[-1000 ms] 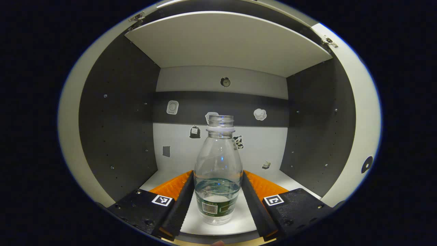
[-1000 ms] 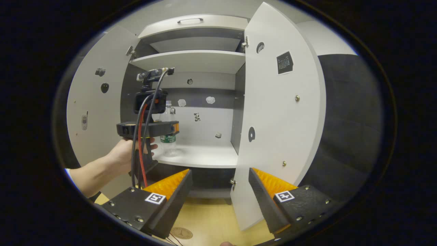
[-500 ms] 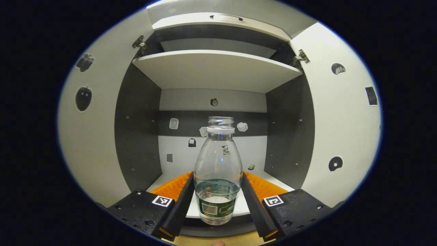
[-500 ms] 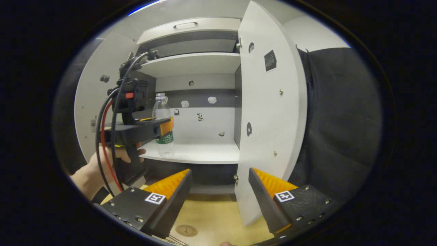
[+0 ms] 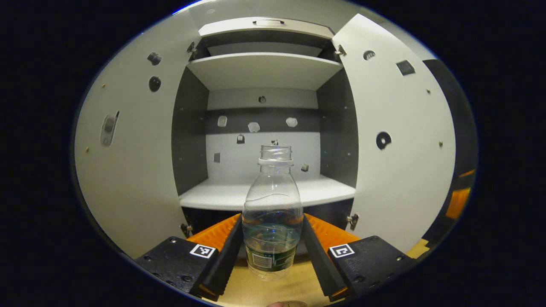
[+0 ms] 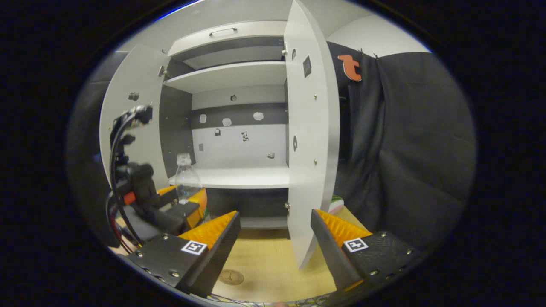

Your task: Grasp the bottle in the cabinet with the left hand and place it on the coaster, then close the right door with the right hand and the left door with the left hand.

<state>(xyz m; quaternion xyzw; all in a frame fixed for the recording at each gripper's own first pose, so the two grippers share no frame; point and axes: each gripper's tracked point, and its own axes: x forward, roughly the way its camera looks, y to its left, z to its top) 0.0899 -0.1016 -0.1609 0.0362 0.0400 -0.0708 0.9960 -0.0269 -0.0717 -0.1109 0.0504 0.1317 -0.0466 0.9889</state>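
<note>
- Your left gripper (image 5: 273, 238) has both jaws pressed on the bottle (image 5: 272, 221), one per side, pinching its lower body at label height.
- Bottle: clear plastic, upright, no cap, green label low down. A little water sits in the bottom; rest is empty.
- Bottle is out of the cabinet (image 5: 264, 128), held in front of the lower shelf (image 5: 230, 197) and above the wooden tabletop (image 5: 273, 288).
- Cabinet w/ both doors open: left door (image 5: 128, 162), right door (image 5: 396, 149). Nothing stands on the lower shelf or the upper shelf (image 5: 262, 70); just small stickers on the back wall and the doors.
- Right gripper view: your right gripper (image 6: 273, 238) has jaws spread, nothing btwn them, over the tabletop (image 6: 273, 264) and near the right door's (image 6: 309, 140) lower edge.
- Same view, the left gripper (image 6: 179, 209) w/ the bottle (image 6: 186, 179) is low at left, in front of the cabinet.
- Coaster (image 6: 231, 277): round, flat on the tabletop, just ahead of the right gripper's left finger. Nothing on it; bottle is well apart from it.
</note>
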